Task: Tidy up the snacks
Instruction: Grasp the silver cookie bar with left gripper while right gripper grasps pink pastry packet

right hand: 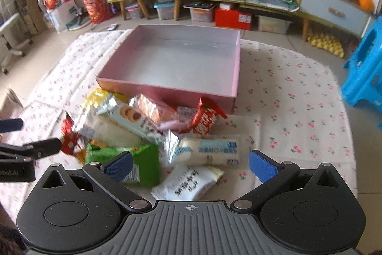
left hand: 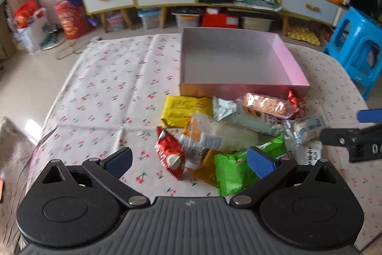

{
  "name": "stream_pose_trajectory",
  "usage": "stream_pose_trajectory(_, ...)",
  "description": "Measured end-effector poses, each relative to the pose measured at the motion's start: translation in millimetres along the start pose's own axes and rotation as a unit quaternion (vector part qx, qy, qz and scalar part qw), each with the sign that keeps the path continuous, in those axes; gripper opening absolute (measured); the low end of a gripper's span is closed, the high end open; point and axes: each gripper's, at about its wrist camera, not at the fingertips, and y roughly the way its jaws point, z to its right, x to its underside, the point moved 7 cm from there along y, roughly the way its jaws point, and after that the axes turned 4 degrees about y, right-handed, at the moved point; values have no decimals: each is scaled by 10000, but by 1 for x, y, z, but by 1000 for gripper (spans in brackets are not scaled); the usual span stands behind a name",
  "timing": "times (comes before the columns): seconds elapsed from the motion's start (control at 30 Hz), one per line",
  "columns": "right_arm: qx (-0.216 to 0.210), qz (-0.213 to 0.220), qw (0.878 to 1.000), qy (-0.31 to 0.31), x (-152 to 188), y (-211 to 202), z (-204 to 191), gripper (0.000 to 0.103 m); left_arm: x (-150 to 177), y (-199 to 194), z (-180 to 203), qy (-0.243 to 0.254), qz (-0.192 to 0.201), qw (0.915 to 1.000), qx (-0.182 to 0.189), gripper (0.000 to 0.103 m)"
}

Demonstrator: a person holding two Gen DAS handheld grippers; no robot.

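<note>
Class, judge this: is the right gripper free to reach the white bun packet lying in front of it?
Probably yes. The right gripper is open, and the bun packet lies on top of the pile, uncovered.

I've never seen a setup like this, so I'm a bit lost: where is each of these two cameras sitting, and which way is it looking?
Left wrist view: sits on the left gripper, looking forward past its open blue-padded fingers over the snack pile toward the pink box; the right gripper pokes in from the right edge.
Right wrist view: sits on the right gripper, also open, above the white snack packets; the left gripper shows at the left edge.
Both share the empty pink box, the green packet, the cherry-print cloth and the cabinets behind.
</note>
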Motion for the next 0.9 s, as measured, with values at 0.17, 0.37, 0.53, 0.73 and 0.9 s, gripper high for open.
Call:
stream_pose_trajectory(0.17,-750,-89,9953,600,-20,15,11,103,-19,23,-10,145,-180,9993,308,102)
stream_pose_trajectory(0.37,-1478,-141,9838,1002,-31,36,6,103,-26,65,-35,-444,-370,9946,865,96)
stream_pose_trajectory(0.53,-1705,-35,9790,1121,-39,49,8,102,-31,91,-48,-1002,-288,9851,1371,90)
stream_pose_trajectory(0.73,-1803,-1,9732,1425,-39,66,21,95,-27,118,-60,-1771,-500,9651,1863,68)
stream_pose_trajectory(0.9,-1730,-89,9767,1270,-34,74,19,83,-28,108,-55,-1600,-422,9670,1937,62)
